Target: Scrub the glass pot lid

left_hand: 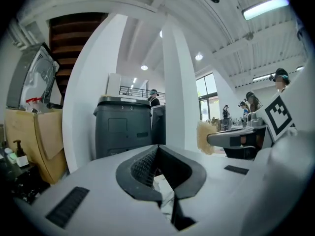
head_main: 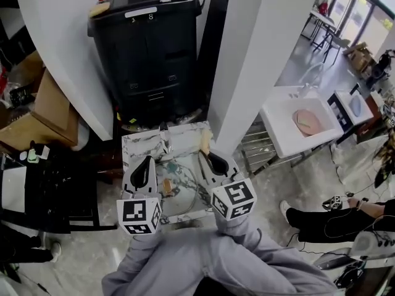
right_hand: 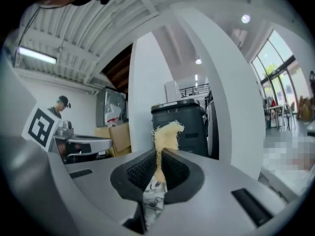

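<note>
Both grippers are held high, pointing level, close under the head camera. My left gripper [head_main: 147,160] [left_hand: 157,150] is shut, its jaws meeting with nothing between them. My right gripper [head_main: 208,154] [right_hand: 159,155] is shut on a frayed yellowish scrub pad [head_main: 205,142] [right_hand: 167,132], which sticks up past the jaw tips. The same pad [left_hand: 206,136] shows at the right of the left gripper view. Far below both grippers, the glass pot lid [head_main: 180,191] lies on a small marble-topped table [head_main: 185,134], partly hidden by them.
A tall black bin [head_main: 148,42] stands behind the table between white pillars [head_main: 259,60]. Cardboard boxes [head_main: 46,106] and a black rack [head_main: 55,190] are at the left. A white sink unit [head_main: 290,134] and a seated person's legs [head_main: 327,217] are at the right.
</note>
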Demonstrator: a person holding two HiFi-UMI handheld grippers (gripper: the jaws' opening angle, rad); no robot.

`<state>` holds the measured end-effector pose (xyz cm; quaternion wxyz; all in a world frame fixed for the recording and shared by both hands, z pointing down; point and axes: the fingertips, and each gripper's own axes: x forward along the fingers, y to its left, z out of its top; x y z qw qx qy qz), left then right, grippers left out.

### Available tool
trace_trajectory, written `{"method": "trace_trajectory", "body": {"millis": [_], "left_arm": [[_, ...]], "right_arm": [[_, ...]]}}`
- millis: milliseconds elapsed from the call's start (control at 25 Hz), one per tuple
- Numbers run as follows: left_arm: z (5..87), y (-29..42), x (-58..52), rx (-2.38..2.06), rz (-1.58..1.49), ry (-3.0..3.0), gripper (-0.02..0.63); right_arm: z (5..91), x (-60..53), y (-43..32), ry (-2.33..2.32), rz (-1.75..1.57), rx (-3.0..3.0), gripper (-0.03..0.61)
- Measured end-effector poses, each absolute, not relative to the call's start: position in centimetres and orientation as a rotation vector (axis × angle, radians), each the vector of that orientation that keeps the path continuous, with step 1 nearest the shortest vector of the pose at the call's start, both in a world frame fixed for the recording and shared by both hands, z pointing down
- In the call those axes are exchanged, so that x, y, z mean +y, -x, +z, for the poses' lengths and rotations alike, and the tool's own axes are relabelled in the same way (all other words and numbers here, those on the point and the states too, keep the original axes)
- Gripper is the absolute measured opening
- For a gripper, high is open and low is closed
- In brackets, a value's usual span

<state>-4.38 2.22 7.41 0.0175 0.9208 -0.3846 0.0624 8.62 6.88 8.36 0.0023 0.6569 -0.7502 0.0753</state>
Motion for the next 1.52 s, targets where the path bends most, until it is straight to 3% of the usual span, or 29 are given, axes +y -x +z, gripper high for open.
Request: {"method": "trace_trajectory", "body": {"millis": [400,1520], "left_arm": [[11.3,3.3,5.5,-1.213,0.238,-2.857,0.017],[12.6,3.3,6.8,-1.198,0.312,-2.887,0.017]], "right_arm": [[11.9,8.7,-7.9,-2.122,0.3,-2.344,0.046],[12.6,9.9,-5.7,-1.991,0.198,-2.353,0.046]]}}
